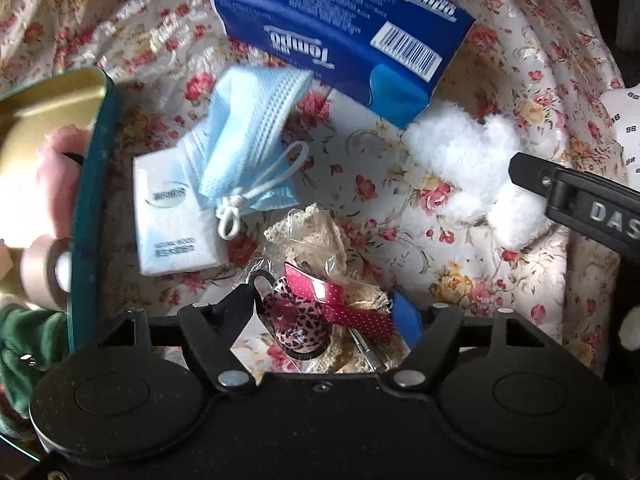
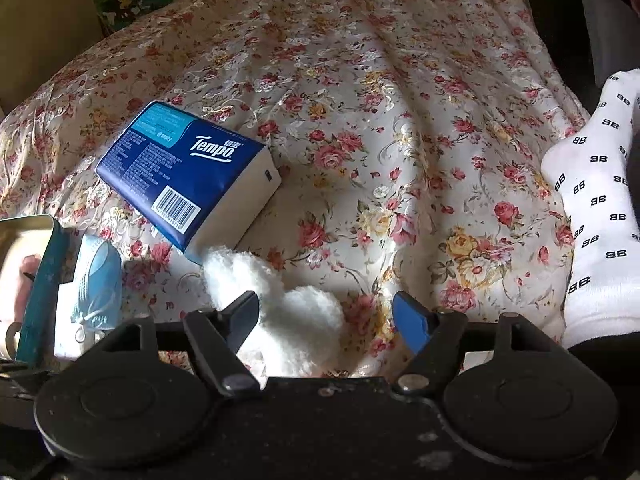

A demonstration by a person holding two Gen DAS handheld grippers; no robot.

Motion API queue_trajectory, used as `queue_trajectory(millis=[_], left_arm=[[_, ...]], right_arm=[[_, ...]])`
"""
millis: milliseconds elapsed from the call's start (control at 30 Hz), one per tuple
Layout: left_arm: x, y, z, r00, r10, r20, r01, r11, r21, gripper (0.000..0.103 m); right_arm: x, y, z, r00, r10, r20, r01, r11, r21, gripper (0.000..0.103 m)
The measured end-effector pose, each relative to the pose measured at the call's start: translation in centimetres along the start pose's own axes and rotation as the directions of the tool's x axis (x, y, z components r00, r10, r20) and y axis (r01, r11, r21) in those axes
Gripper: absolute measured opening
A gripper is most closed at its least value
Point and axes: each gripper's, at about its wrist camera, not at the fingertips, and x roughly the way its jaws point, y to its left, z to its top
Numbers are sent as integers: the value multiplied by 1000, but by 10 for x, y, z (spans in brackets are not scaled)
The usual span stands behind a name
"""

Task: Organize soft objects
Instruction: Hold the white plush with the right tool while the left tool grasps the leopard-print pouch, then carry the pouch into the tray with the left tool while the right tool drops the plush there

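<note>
My left gripper (image 1: 326,312) is open, with a clear plastic packet of hair bands and a red dotted bow (image 1: 320,300) lying between its jaws on the floral cloth (image 1: 460,280). A folded blue face mask (image 1: 248,136) rests on a small white tissue pack (image 1: 176,224). A blue Tempo tissue pack (image 1: 344,36) lies beyond. A white fluffy sock (image 1: 468,168) lies to the right. My right gripper (image 2: 326,314) is open, its jaws either side of the fluffy sock (image 2: 280,304). The Tempo pack (image 2: 188,172) and the mask (image 2: 96,280) lie to its left.
A teal-rimmed metal tin (image 1: 90,208) with a gold inside stands at the left, holding a pink item and a tape roll (image 1: 44,272). A green cloth (image 1: 28,352) lies below it. A white sock with black logos (image 2: 596,200) lies at the right edge.
</note>
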Motion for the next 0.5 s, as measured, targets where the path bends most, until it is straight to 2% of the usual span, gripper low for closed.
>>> queue_trajectory(millis=[133,300,500], left_arm=[[-22,9,-4,998,15,58,-17,999,30,69],[-44,19,-5,996,1,88,-2,1000,11,69],[-59,33,-5,991,16,130,-15,1000,-10,69]], right_arm=[[0,3,-1,1000,4,7,-4,1000,-17,74],[5,14,-5,1000,17,-1,-17,997,-69,80],[23,31,-11,999,-11,-47,5,991,-135,79]])
